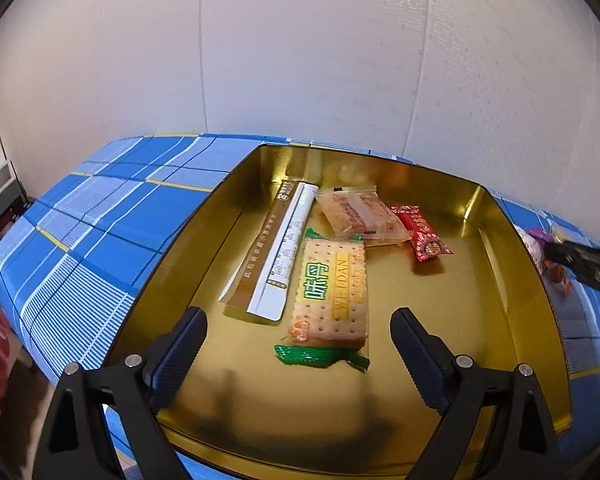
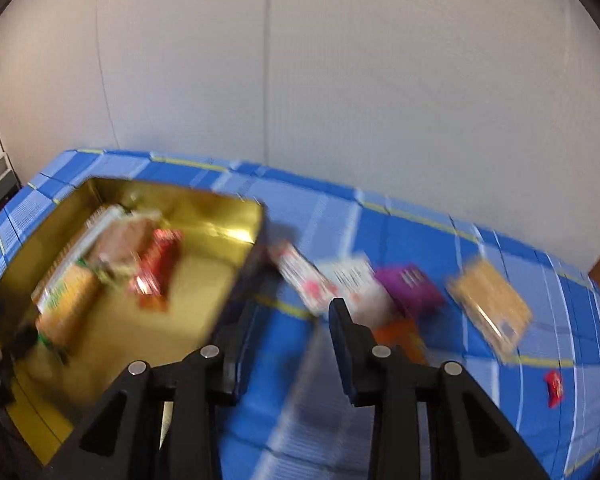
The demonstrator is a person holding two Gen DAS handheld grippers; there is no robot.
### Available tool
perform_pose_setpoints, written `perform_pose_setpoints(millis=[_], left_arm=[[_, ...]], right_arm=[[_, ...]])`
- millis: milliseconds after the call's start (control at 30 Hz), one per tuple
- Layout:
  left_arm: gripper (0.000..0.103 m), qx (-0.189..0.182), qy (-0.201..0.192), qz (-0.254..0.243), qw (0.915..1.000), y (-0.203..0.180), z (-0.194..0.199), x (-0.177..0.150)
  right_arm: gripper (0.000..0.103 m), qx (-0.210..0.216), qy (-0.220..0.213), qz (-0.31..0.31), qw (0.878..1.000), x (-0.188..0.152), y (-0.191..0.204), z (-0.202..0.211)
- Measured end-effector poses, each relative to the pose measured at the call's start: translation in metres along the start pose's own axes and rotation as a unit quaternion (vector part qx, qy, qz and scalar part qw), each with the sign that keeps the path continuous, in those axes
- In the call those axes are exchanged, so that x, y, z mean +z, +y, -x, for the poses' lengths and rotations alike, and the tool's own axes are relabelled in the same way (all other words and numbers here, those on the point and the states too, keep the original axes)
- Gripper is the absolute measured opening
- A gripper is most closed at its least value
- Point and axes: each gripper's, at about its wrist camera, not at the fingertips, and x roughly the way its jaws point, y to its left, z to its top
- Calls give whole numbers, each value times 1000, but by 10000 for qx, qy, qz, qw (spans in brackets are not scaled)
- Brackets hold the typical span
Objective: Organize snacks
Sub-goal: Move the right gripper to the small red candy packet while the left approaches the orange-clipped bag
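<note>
Looking along the left wrist view first, the left gripper (image 1: 298, 354) hangs over the near part of the gold tin (image 1: 512, 312), its jaws spread wide and empty. 4 snacks already lie on the tin's floor: a cracker packet (image 1: 332, 292) directly between and just beyond the fingertips, a long brown-and-white sachet (image 1: 272, 248) to its left, a clear-wrapped biscuit (image 1: 360, 216) and a red candy (image 1: 420, 232) farther back. The cracker packet's long axis runs roughly along the line of the jaws. At the right edge the other gripper's dark tip shows past the tin's right wall, over loose wrappers.

Turning to the right wrist view, blurred by motion, the right gripper (image 2: 292, 332) sits over the blue checked tabletop (image 2: 560, 300) just right of the tin, its jaws narrowly parted with nothing visibly between them. The unsorted snacks lie ahead and to its right: a pink-and-white packet (image 2: 304, 280) nearest, just beyond the fingertips with its long axis slanting across them, then a purple packet (image 2: 412, 288), a tan cracker packet (image 2: 492, 312) and a small red candy (image 2: 554, 388) farthest right. The right hand is clearly nearer these, so the next pick is probably its own.
</note>
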Motion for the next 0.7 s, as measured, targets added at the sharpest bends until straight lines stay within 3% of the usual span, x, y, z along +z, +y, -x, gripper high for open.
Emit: perform_pose_setpoints(millis=[367, 500, 700], left_arm=[[98, -263, -168, -342, 9989, -20, 12, -11], [98, -325, -64, -328, 9989, -23, 12, -17], [98, -248, 3, -482, 9985, -35, 19, -25]], right_arm=[[36, -574, 137, -701, 9958, -64, -80, 22], [36, -365, 51, -1531, 9875, -77, -114, 27], [36, -198, 70, -1952, 9805, -88, -135, 32]])
